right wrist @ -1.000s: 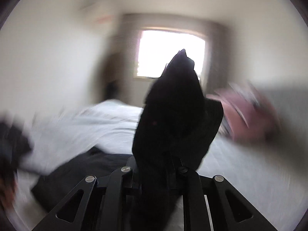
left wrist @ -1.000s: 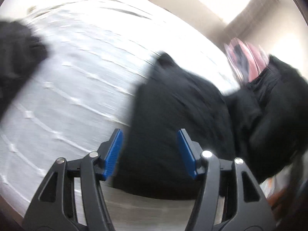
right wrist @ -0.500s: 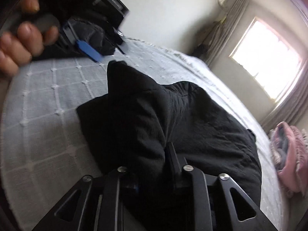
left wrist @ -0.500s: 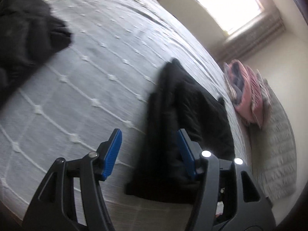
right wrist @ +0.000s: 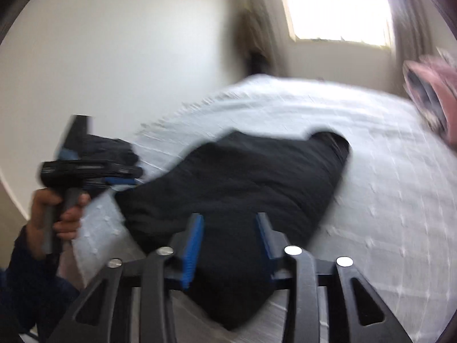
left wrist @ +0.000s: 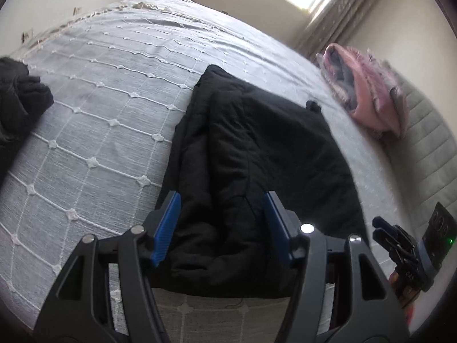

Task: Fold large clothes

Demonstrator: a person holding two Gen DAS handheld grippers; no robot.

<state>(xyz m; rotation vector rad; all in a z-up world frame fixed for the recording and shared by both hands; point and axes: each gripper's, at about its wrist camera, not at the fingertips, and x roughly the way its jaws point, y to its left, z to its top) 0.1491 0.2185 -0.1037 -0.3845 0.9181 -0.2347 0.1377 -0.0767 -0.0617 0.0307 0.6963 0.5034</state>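
A large black padded garment [left wrist: 251,157] lies folded lengthwise on the grey quilted bed [left wrist: 108,120]. It also shows in the blurred right wrist view [right wrist: 242,188]. My left gripper [left wrist: 221,223] is open and empty, hovering over the garment's near end. My right gripper [right wrist: 228,240] is open and empty over the same garment's near edge. The right gripper also shows at the lower right of the left wrist view [left wrist: 400,243], and the left gripper in a hand shows in the right wrist view [right wrist: 94,171].
A second dark garment [left wrist: 17,100] lies bunched at the bed's left edge. A pink and grey pile of clothes [left wrist: 368,97] sits at the far right by the padded headboard [left wrist: 422,154]. A window [right wrist: 337,3] and curtain are behind the bed.
My right gripper has let go of the black garment and opened; the lifted part now lies on the bed. My left gripper stayed open and shifted over the garment's near end.
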